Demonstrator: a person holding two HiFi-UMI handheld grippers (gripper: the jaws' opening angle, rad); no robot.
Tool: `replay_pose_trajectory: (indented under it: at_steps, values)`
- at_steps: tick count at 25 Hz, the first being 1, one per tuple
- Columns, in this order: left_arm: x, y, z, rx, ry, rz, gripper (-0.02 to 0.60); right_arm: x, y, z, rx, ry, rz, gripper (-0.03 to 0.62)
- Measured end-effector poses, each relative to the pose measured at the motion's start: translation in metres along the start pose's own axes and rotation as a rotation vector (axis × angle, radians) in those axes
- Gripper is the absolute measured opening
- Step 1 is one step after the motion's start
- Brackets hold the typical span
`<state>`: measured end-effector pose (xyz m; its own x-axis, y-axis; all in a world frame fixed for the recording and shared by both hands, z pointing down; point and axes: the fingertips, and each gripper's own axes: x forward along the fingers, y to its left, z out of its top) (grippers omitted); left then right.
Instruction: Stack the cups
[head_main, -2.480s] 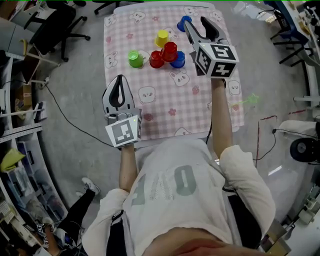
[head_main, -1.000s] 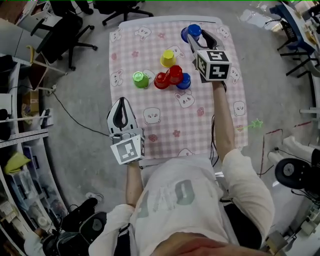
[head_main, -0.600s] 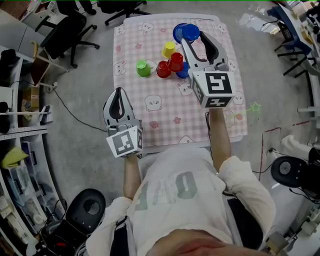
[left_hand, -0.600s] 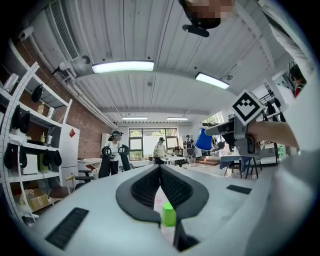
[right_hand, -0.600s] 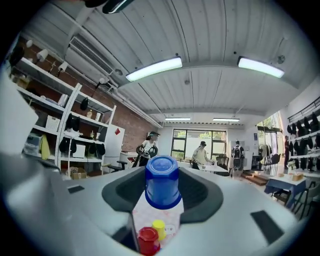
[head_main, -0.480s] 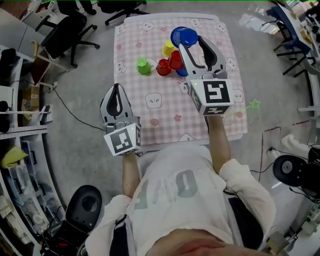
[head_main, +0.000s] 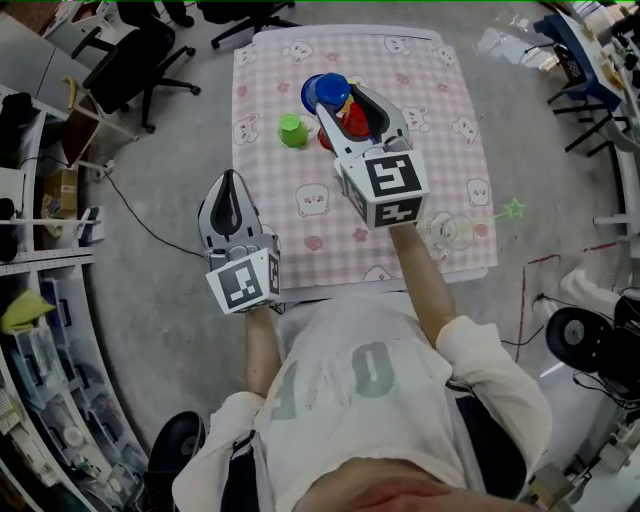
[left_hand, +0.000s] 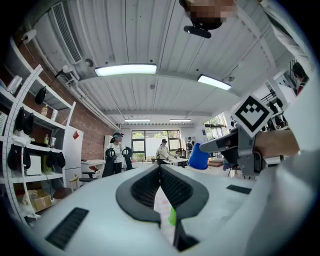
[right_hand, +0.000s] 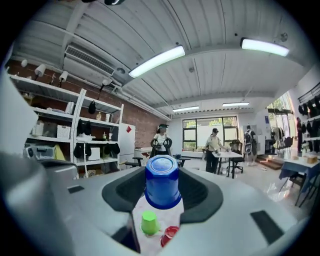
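Stands at a pink-checked table (head_main: 440, 150). Holds the right gripper (head_main: 345, 100) above it, pinching a blue cup (head_main: 333, 90) by its sides. Poses the left gripper (head_main: 230, 182) off the table's left edge, jaws pressed together, empty. Shows below a green cup (head_main: 292, 129) and red cup (head_main: 355, 118) on the cloth.

The blue cup (right_hand: 162, 181) in my right claw (head_main: 340, 98) is smooth, glossy plastic. The green cup (head_main: 292, 129) and red cup (head_main: 355, 120) near it look the same. Beneath it, the tablecloth (head_main: 440, 150) is soft, matt cloth. My right claw and left claw (left_hand: 160, 169) have matt grey plastic shells and ribbed black pads (left_hand: 145, 187).
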<state>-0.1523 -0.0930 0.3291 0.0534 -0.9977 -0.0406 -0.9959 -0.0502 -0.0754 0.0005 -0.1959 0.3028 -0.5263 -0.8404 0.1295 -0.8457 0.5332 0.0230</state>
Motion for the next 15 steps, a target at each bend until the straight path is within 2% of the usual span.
replay_pose_trajectory:
  at_steps: [7,15]
  values:
    - [-0.009,0.033,-0.029,-0.022,0.08,0.075,0.025,0.057,0.012,-0.067,0.059,0.205,-0.048,0.213]
    - [-0.011,0.056,-0.06,-0.032,0.168,0.13,0.025,0.083,0.018,-0.117,0.065,0.304,-0.125,0.213]
